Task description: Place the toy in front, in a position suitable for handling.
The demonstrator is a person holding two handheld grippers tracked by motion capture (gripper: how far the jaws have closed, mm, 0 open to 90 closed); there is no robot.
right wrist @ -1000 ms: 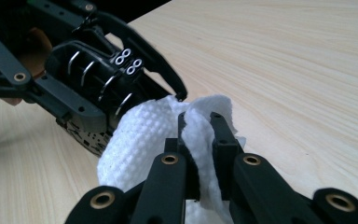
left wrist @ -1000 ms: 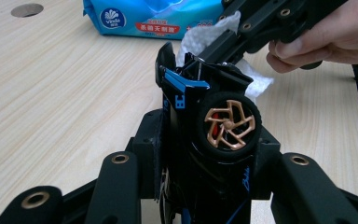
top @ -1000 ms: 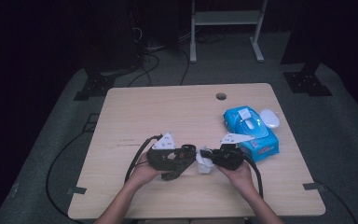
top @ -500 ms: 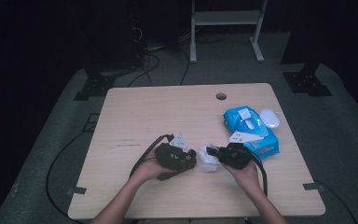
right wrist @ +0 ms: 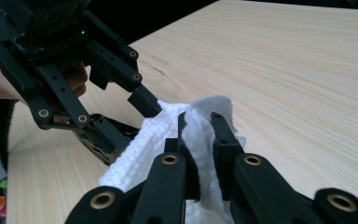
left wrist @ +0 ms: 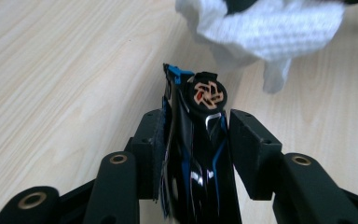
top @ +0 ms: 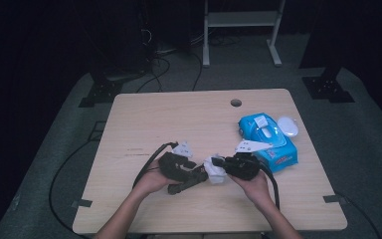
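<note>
Two grippers meet low in the high view, just left of centre: the left gripper (top: 191, 180) has its jaws closed on a glossy black toy car (left wrist: 200, 140), and the right gripper (top: 219, 162) is pinched tight on a white wipe (right wrist: 186, 128) touching it. Wiping looks underway; how much of the car is clean cannot be told. At mid-right lies the blue wipe pack (top: 268, 142), flap open, its contents hidden, on the table (top: 179, 114).

One table (top: 144, 119), two tongs, one white wipe (top: 215, 170), one blue wipes pack (top: 268, 141), one black toy car (left wrist: 200, 140).
</note>
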